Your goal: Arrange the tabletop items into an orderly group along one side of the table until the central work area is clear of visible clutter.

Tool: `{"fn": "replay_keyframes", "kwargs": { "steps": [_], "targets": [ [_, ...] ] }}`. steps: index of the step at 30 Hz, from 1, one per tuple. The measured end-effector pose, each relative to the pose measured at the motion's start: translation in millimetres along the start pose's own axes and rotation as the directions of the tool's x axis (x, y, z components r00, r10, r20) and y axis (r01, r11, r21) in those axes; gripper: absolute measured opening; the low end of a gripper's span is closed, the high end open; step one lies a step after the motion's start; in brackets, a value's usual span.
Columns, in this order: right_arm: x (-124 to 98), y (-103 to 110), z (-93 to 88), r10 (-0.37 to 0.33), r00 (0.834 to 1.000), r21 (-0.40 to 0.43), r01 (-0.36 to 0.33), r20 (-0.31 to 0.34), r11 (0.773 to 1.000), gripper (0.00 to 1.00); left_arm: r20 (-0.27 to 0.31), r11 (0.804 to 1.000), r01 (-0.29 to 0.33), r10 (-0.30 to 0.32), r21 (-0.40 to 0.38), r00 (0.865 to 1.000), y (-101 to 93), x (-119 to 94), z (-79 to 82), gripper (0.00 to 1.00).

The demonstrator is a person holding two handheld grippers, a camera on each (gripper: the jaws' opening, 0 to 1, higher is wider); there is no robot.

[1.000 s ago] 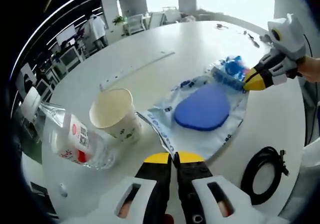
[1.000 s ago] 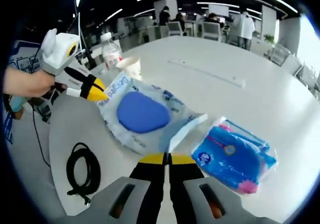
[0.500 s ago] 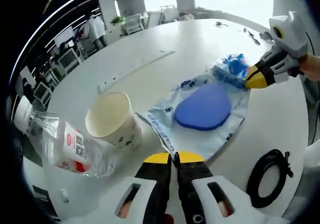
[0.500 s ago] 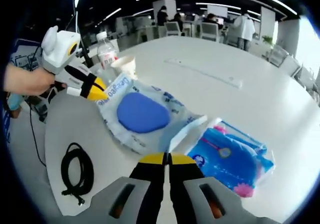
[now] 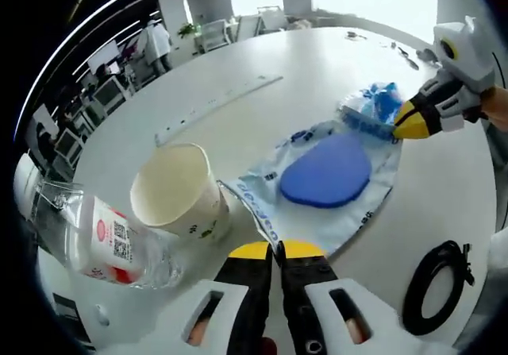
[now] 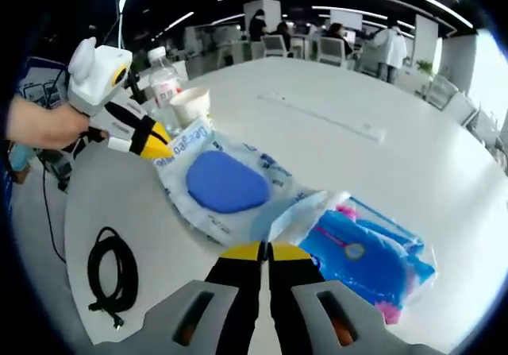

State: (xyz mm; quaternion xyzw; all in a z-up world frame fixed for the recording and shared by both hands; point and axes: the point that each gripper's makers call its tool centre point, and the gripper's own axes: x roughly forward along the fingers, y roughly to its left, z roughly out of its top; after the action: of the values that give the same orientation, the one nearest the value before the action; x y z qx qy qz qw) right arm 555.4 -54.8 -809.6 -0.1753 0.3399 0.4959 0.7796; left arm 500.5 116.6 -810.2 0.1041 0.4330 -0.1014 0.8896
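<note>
Both grippers pinch the clear bag.
Left gripper (image 5: 275, 249) and right gripper (image 6: 266, 251) closed on opposite corners of the clear bag (image 5: 317, 188); paper cup (image 5: 178, 194) left of the left gripper.

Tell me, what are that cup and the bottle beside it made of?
The cup looks like paper: matte cream wall, rolled rim, small printed green pattern. The bottle looks like clear, glossy plastic: the table shows through it and it carries a stuck-on red and white label. Neither can be confirmed by look alone.
</note>
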Motion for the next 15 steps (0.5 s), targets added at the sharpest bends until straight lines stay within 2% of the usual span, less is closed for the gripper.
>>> {"fn": "replay_keyframes", "kwargs": {
  "steps": [15],
  "targets": [
    [8.0, -5.8, 2.9, -0.013, 1.000, -0.002, 0.013, 0.007, 1.000, 0.00, -0.002, 1.000, -0.025, 0.025, -0.011, 1.000, 5.5, 6.8, 1.5, 0.00]
  ]
}}
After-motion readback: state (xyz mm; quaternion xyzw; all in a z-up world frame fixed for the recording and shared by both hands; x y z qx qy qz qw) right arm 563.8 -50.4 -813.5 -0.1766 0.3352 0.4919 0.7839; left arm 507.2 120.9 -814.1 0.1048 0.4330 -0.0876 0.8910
